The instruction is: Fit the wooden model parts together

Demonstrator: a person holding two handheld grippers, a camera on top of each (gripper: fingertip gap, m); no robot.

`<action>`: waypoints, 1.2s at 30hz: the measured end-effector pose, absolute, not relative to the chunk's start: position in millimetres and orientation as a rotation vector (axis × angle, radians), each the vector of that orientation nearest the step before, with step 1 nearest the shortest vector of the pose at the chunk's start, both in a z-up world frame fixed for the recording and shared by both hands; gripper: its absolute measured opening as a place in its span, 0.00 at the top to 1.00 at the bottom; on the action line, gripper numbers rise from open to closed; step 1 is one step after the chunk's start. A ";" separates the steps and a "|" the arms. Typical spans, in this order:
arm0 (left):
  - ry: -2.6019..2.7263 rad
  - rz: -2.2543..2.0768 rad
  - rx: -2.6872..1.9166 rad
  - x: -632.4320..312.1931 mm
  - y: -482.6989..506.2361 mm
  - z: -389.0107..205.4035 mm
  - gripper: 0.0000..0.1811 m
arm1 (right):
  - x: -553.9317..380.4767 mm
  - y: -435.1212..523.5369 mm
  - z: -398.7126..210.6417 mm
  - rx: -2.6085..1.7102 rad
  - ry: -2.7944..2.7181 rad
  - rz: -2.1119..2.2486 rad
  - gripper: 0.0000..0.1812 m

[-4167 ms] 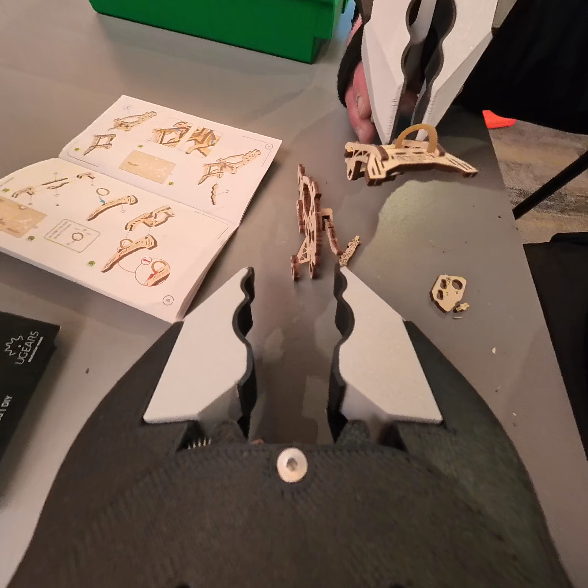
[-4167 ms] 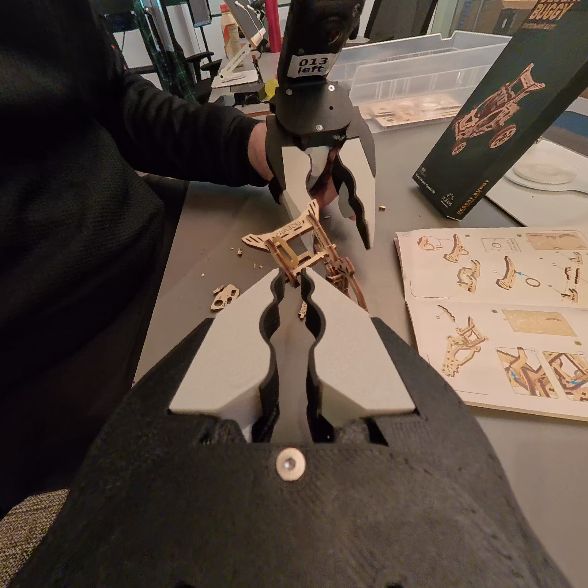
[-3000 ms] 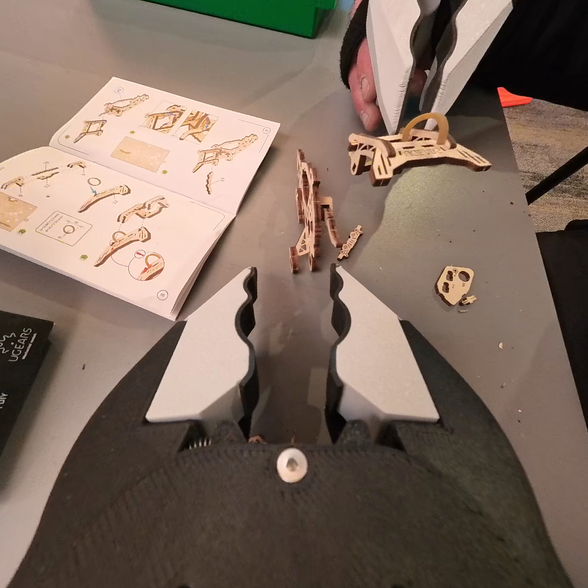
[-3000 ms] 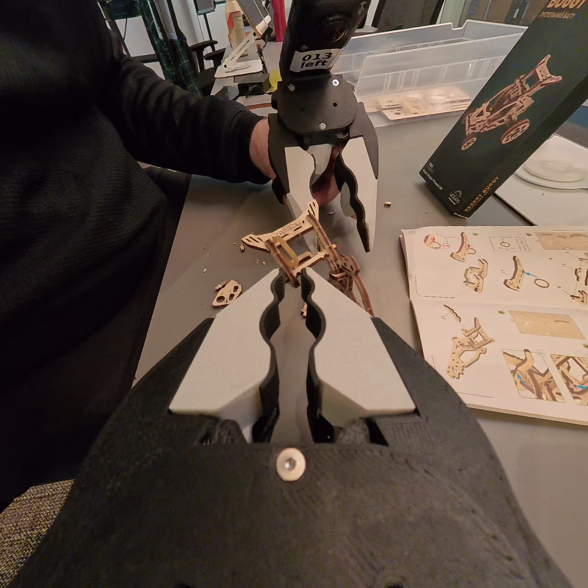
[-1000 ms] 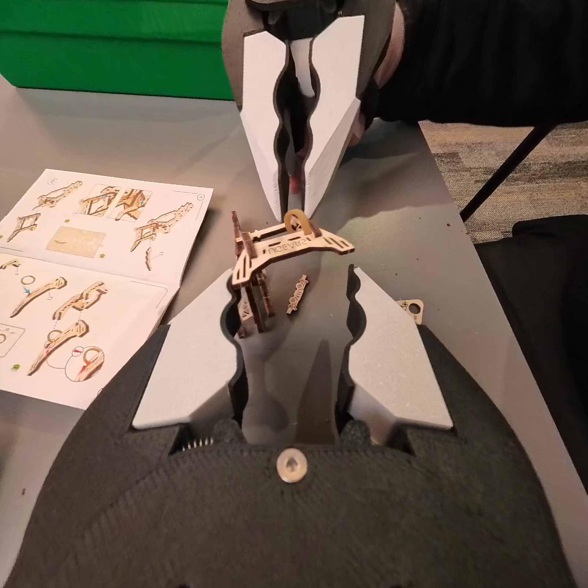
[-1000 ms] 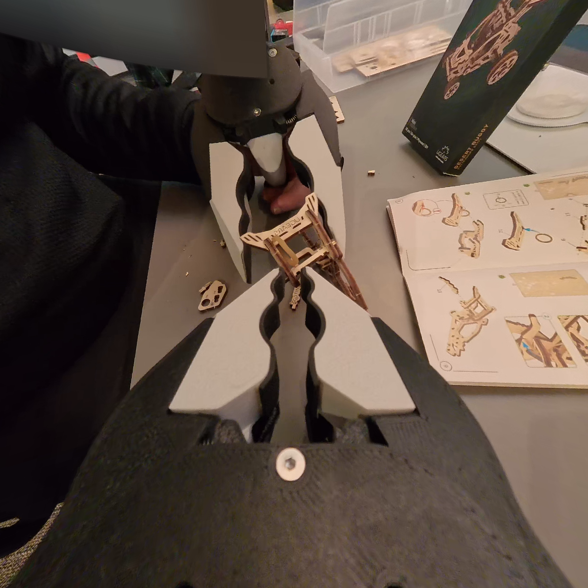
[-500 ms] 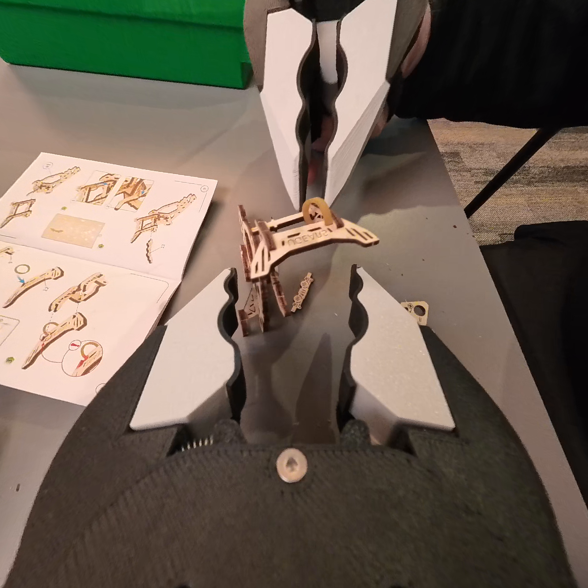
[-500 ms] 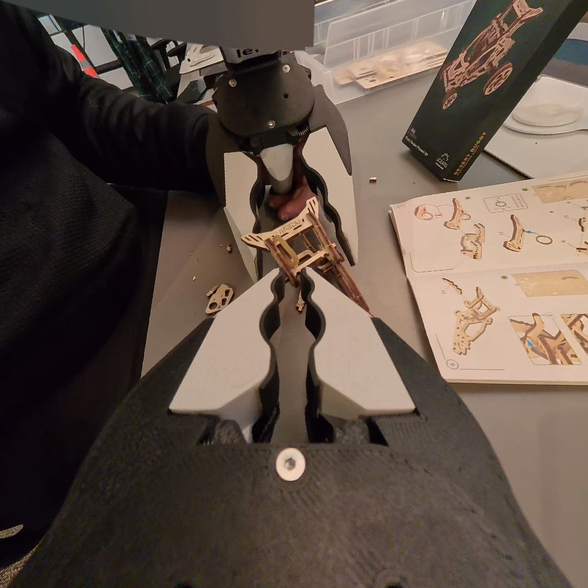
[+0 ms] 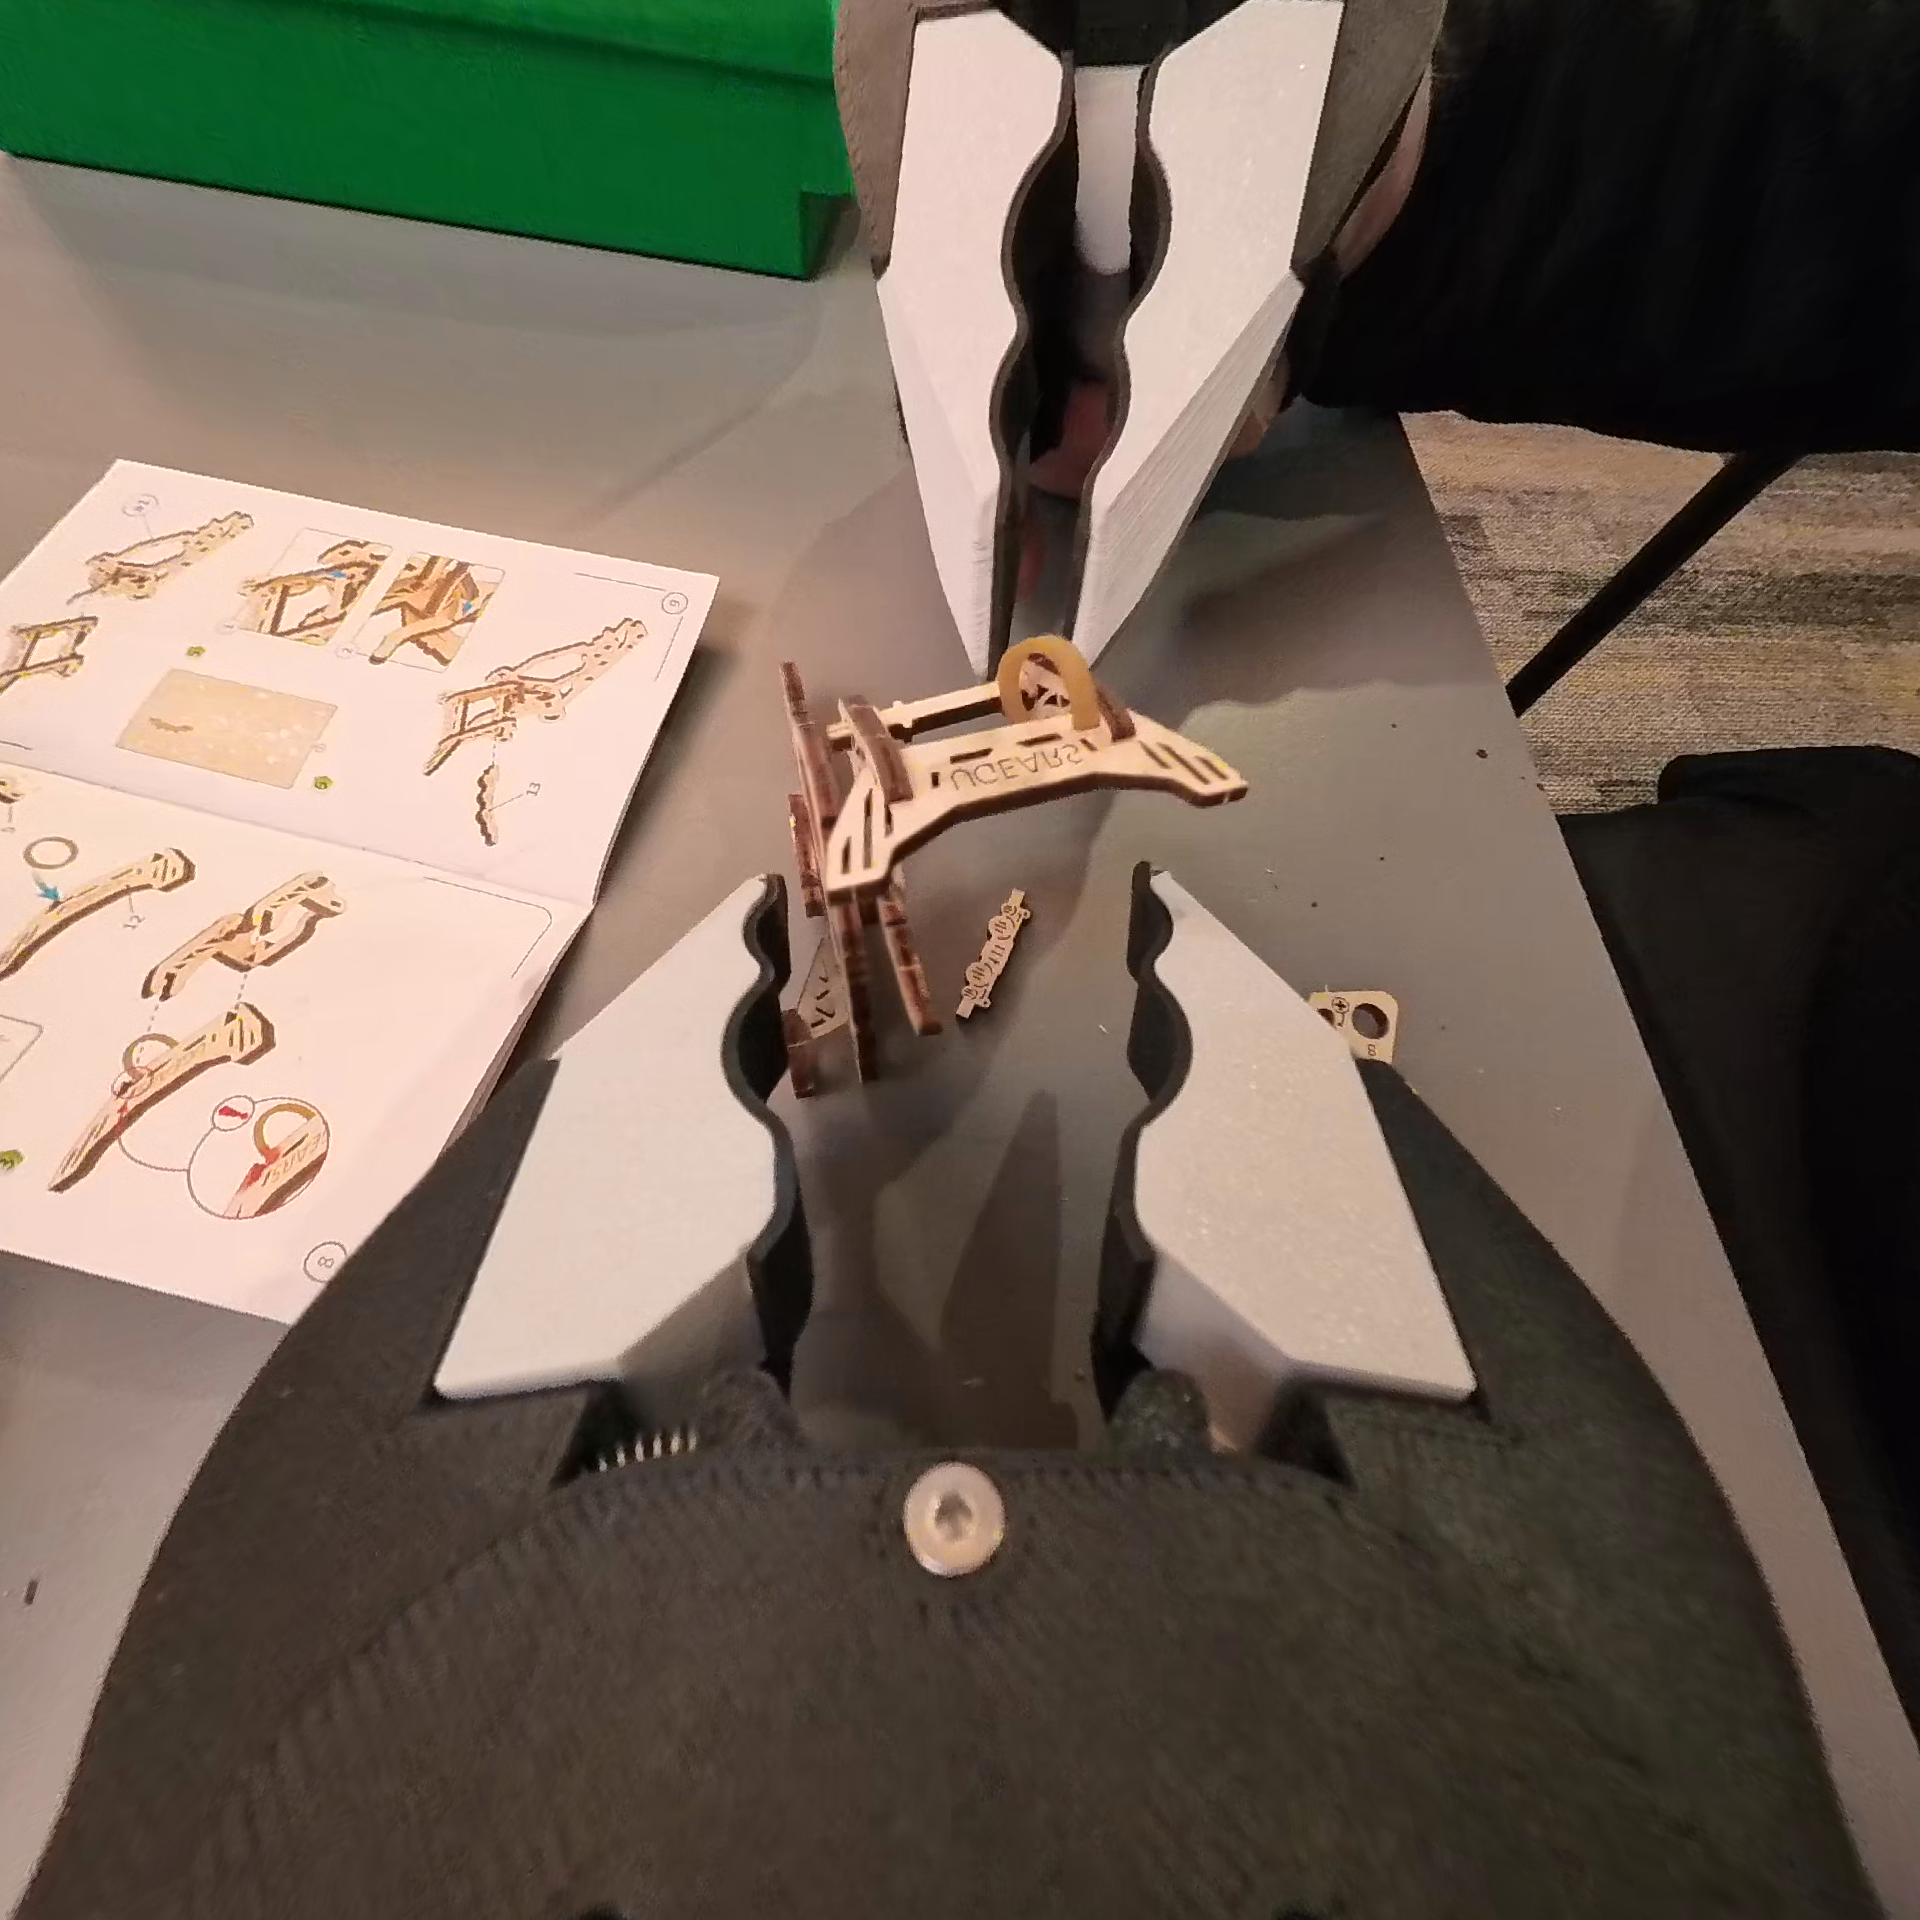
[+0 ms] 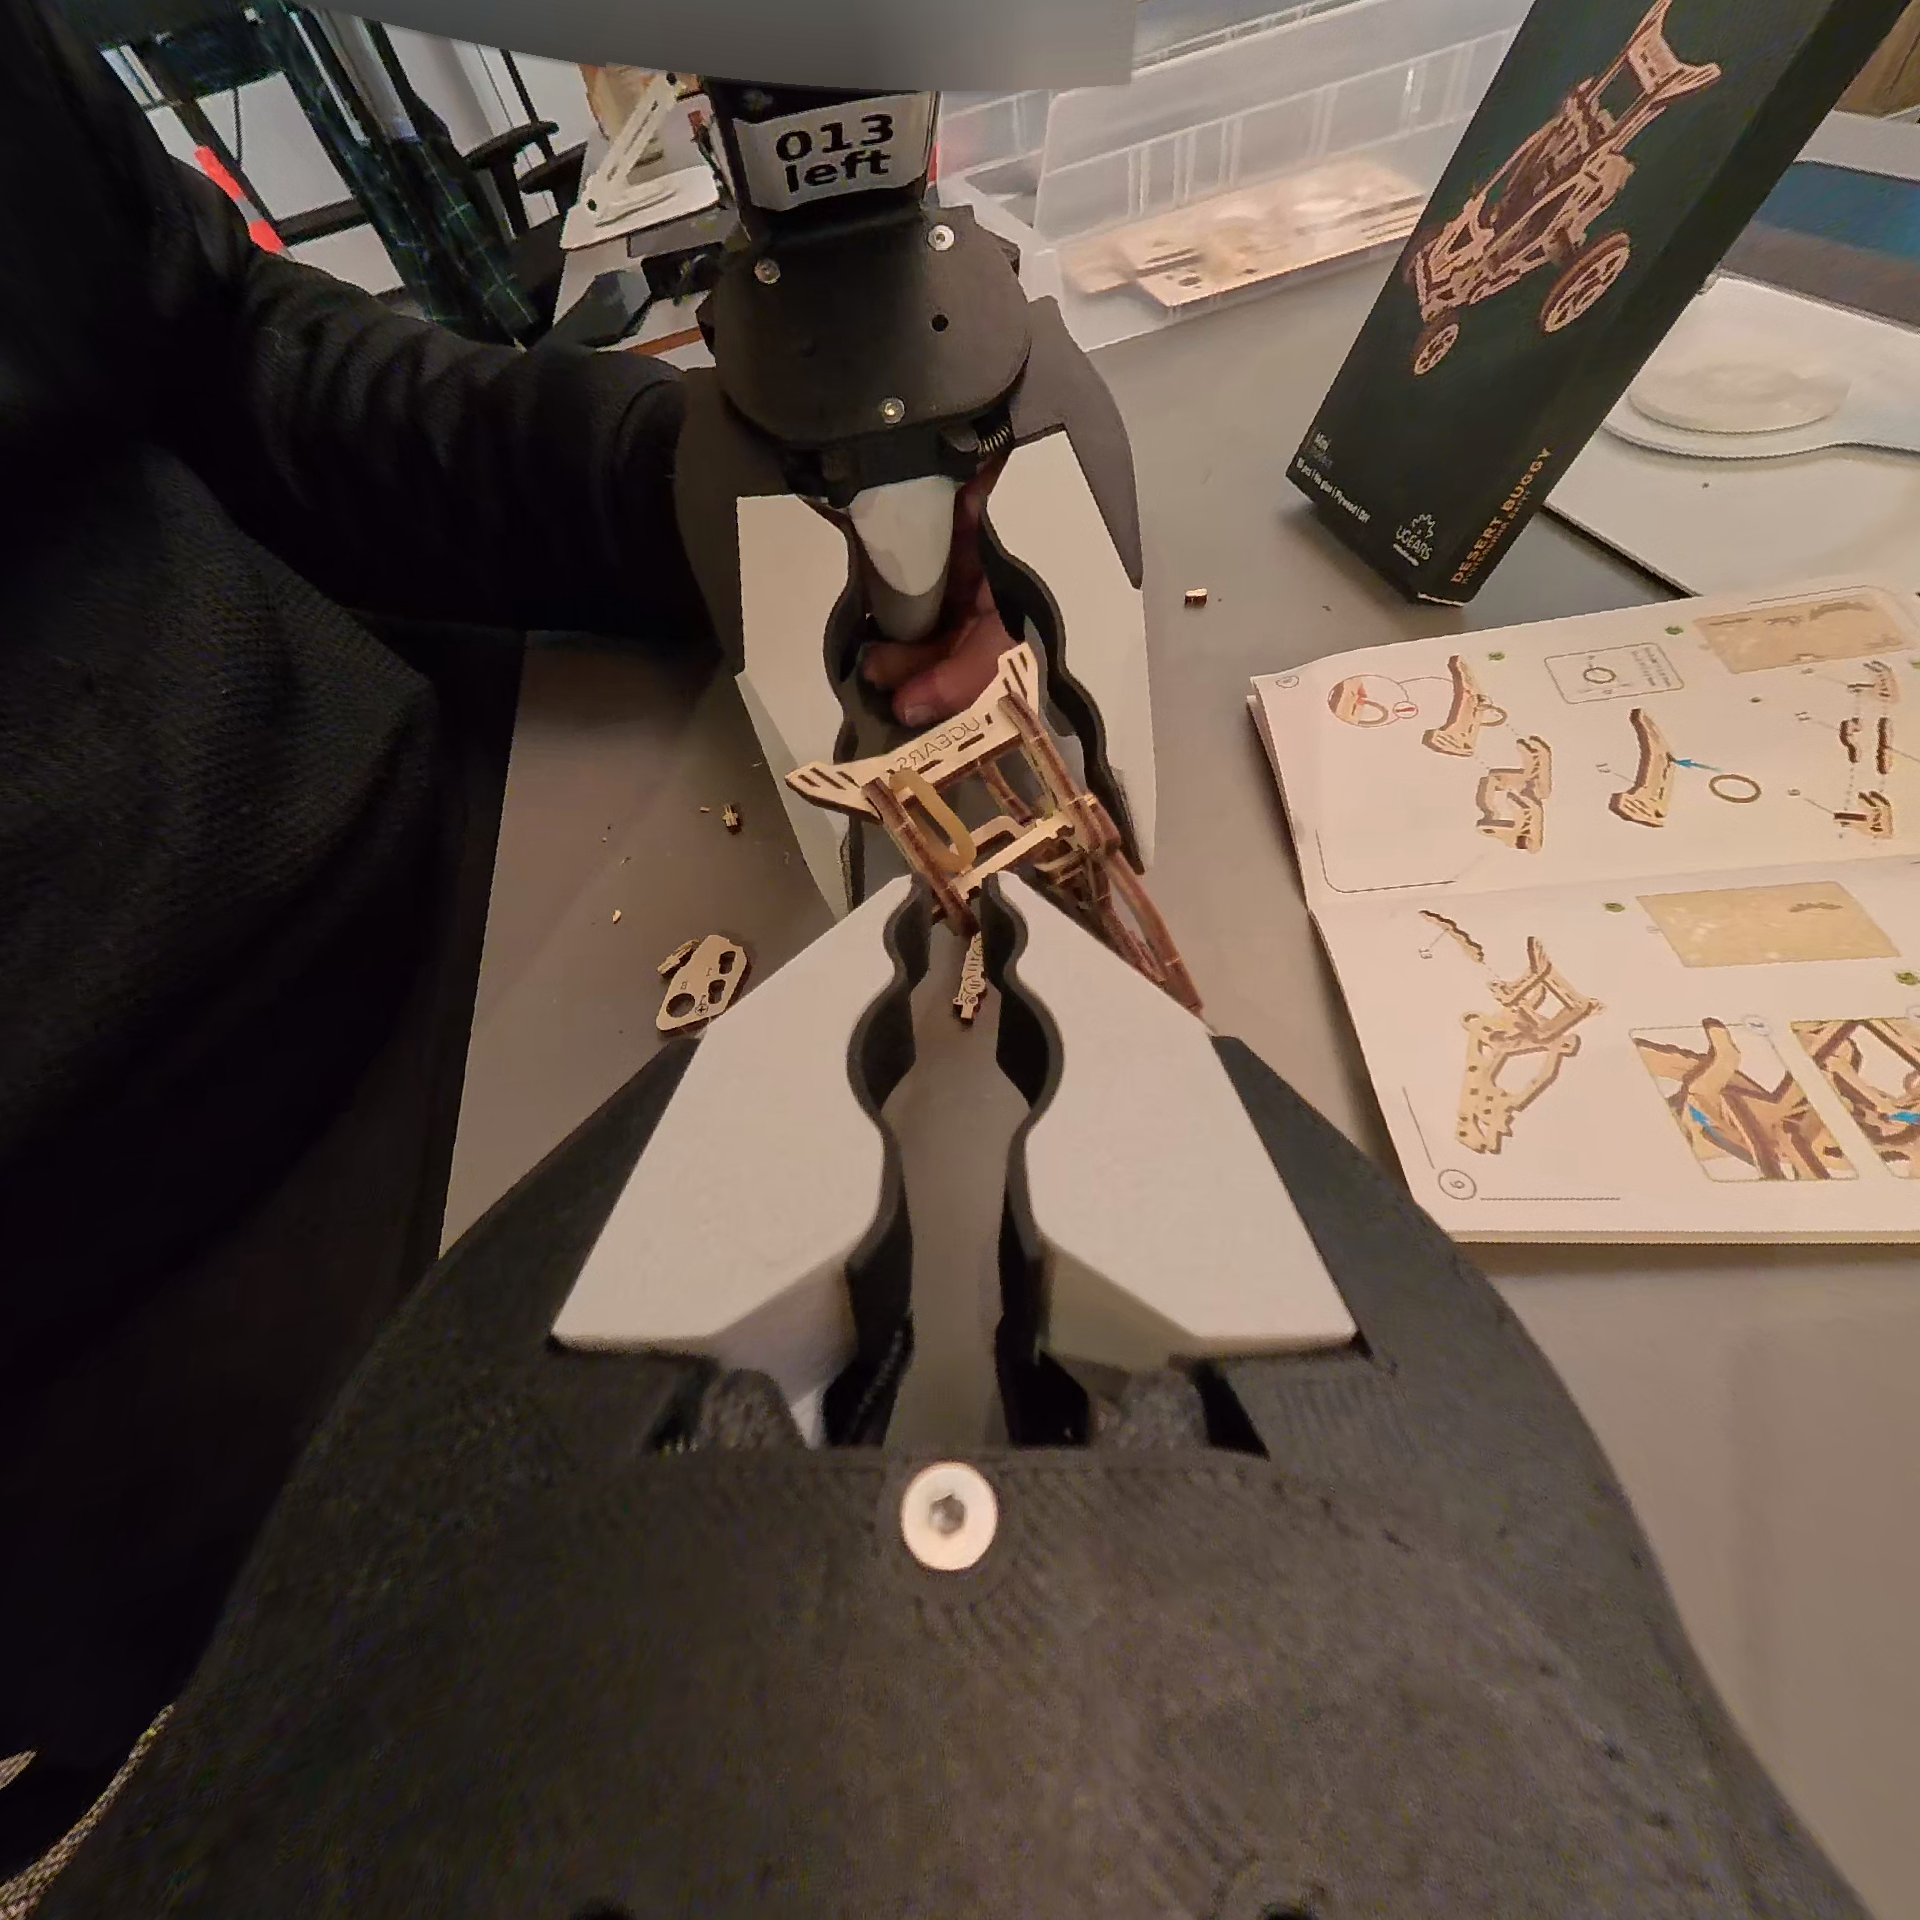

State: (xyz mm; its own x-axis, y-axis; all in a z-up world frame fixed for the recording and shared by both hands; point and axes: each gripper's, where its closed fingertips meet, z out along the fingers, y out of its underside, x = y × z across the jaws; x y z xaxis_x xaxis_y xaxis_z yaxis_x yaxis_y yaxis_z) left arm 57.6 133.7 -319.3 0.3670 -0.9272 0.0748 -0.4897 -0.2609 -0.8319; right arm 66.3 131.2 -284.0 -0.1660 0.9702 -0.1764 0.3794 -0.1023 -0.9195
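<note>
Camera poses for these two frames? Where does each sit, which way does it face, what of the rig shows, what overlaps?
Left wrist view: sits on the left hand-held gripper, open, looking along its fingers across the grey table toward the green box; the right hand-held gripper comes in from the top.
Right wrist view: sits on the right hand-held gripper, facing back at the left one and the person's black sleeve.
Shared: the wooden frame pinched by the right gripper, the instruction booklet, the small strip. The two cameras face each other.

Probably lab or workshop: grey table [image 10: 1558, 1403], clear plastic bins [image 10: 1226, 177], office chair [image 10: 514, 156], equipment stands behind.
</note>
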 end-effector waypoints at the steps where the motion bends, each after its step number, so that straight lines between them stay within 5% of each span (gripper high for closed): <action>1: 1.231 -0.751 -1.892 57.7 133.6 -319.6 0.65 | 66.4 131.3 -283.6 -1.498 -1.570 1.268 0.96; 36: 1.243 -0.757 -1.892 58.3 132.3 -320.4 0.60 | 67.6 127.3 -284.3 -1.476 -1.584 1.224 0.96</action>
State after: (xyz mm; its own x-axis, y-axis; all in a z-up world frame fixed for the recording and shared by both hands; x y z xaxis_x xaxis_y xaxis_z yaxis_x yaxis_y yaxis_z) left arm 58.3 132.3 -320.4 0.3576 -0.9306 0.0776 -0.4966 -0.2599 -0.8282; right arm 67.6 127.3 -284.3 -0.1621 0.9773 -0.1361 0.3781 -0.0659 -0.9234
